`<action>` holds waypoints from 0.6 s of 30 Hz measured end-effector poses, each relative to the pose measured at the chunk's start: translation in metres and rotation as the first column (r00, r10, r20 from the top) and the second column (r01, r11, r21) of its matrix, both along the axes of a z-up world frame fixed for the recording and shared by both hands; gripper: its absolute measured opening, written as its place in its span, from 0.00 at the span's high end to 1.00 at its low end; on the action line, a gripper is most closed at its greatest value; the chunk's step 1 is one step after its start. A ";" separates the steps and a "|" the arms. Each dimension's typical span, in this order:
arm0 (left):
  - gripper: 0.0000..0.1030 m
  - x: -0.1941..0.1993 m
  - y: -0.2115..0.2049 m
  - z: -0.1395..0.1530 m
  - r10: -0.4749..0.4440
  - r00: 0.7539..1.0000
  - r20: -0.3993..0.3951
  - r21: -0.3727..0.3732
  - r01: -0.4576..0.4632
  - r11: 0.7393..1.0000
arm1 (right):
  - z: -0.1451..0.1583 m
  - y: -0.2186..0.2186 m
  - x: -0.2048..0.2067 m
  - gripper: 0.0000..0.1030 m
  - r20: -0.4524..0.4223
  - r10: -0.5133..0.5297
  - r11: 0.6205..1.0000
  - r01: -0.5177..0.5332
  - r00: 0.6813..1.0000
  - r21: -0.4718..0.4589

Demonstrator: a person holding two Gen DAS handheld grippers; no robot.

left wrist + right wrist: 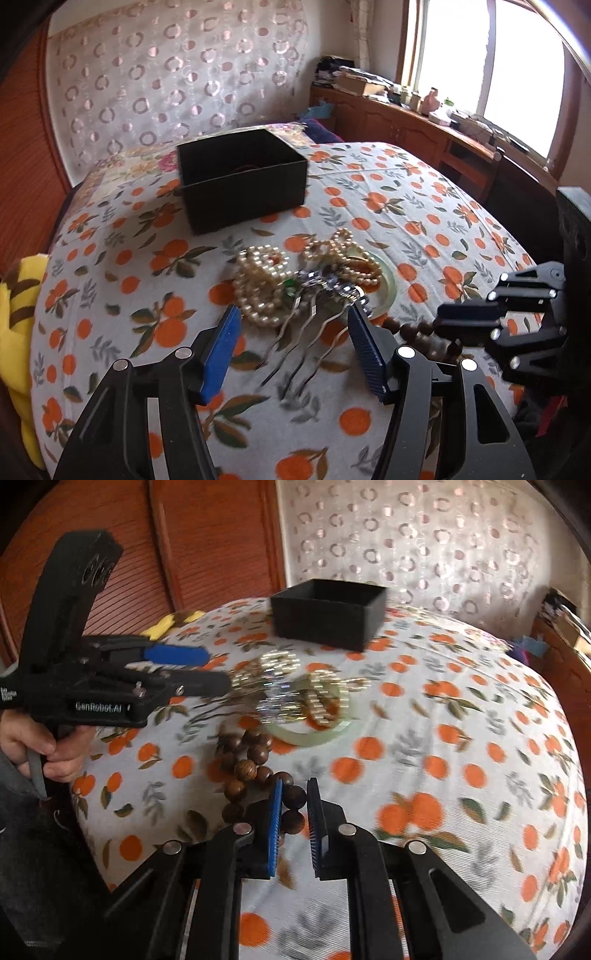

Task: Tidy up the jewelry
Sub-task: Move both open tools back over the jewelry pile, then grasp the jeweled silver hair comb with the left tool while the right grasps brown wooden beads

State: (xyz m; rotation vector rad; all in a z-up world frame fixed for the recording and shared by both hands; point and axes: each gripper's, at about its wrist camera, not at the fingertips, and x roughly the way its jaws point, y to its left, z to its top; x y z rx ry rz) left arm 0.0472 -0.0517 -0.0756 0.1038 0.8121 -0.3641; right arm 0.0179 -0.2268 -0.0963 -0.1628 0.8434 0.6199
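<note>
A pile of jewelry lies on the orange-print cloth: pearl strands [266, 284], a jewelled metal hair comb [317, 306] and a pale green bangle [388, 291]. A brown wooden bead bracelet [251, 760] lies nearer me. An open black box [240, 177] stands behind the pile. My left gripper [291, 321] is open, its blue fingers either side of the comb's prongs. My right gripper [294, 790] has its jaws closed around beads of the bracelet. It also shows in the left wrist view [469, 321], gripping the bead string. The left gripper shows in the right wrist view [210, 668].
The cloth covers a rounded surface that drops away at its edges. A yellow cloth [14, 332] lies at the left edge. A wooden cabinet [406, 125] with clutter runs under the window [498, 66] at the right. A curtain [166, 74] hangs behind the box.
</note>
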 end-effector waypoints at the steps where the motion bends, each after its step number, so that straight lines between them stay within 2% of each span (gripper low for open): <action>1: 0.44 0.002 -0.004 -0.001 -0.009 1.000 -0.003 0.004 0.009 1.000 | 0.002 -0.006 0.001 0.86 0.005 -0.015 1.000 0.015 1.000 0.003; 10: 0.38 0.016 -0.027 -0.011 -0.056 0.998 -0.023 0.056 0.057 0.997 | 0.003 -0.033 0.009 0.85 0.044 -0.099 0.995 0.099 0.994 -0.013; 18: 0.34 0.021 -0.038 -0.018 -0.091 0.995 -0.039 0.089 0.094 0.992 | -0.004 -0.040 0.014 0.85 0.030 -0.119 0.993 0.120 0.992 -0.021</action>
